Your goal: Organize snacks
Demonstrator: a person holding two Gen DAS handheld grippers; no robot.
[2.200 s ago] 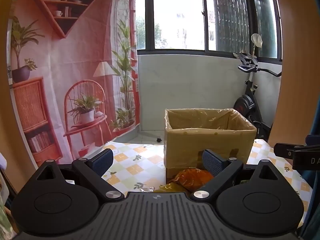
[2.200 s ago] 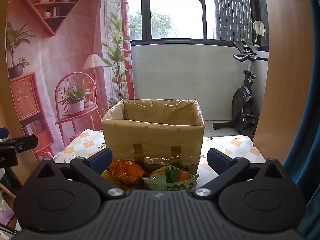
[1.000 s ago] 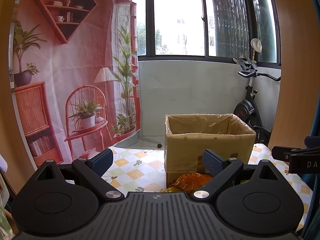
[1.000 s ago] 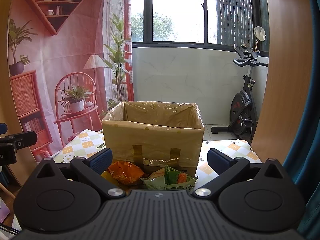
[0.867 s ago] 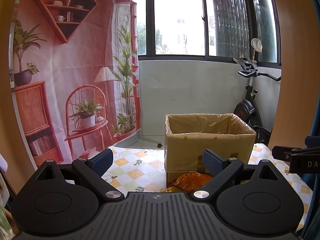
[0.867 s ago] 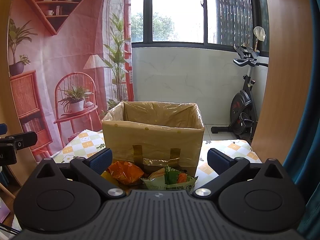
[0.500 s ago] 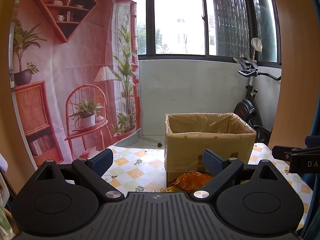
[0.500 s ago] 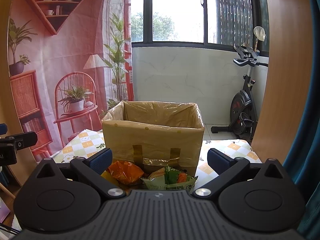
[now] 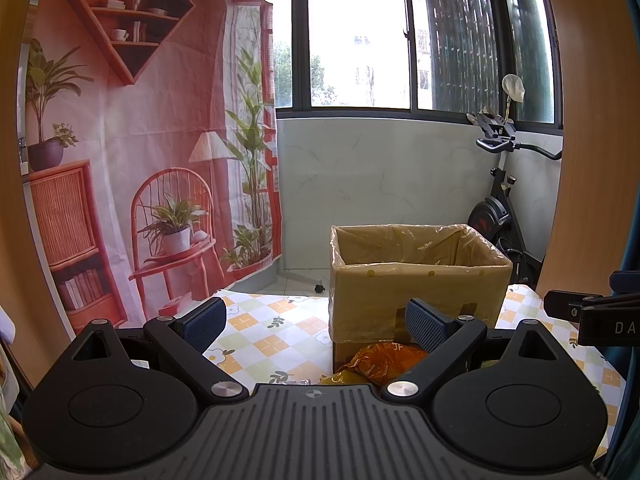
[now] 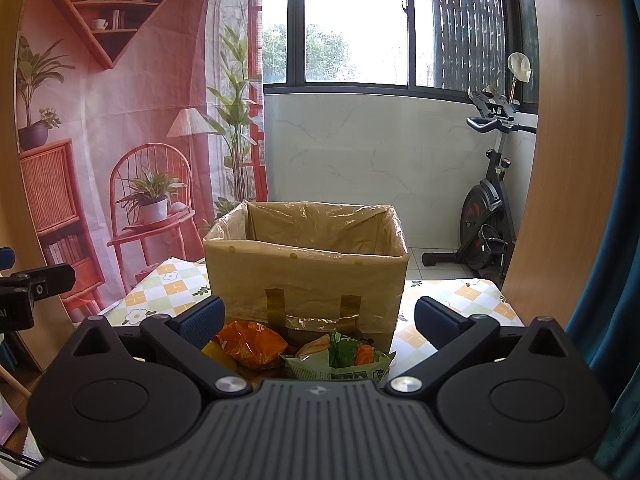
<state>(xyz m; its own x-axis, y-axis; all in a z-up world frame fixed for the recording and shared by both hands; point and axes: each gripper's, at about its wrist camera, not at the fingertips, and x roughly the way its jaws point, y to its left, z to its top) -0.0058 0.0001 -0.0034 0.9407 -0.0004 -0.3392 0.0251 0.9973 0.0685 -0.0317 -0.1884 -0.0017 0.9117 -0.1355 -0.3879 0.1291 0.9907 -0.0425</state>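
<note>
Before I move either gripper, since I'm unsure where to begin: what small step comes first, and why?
Probably lower the right gripper onto the crinkled orange snack bag. Both it and the left gripper are open and hold nothing, the orange bag and the green snack packet lie on the checked tablecloth before the plastic-lined cardboard box, and the right sits centred over them.

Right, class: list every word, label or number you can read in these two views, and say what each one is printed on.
"DA": white letters on the black gripper body at the right edge of the left wrist view, cut off by the frame.
Orange crinkled snack bag: printed characters, too small to read.
Green and white snack bag: printed characters on its lower edge, too blurred to read.
Brown plastic-lined cardboard box: no text.
</note>
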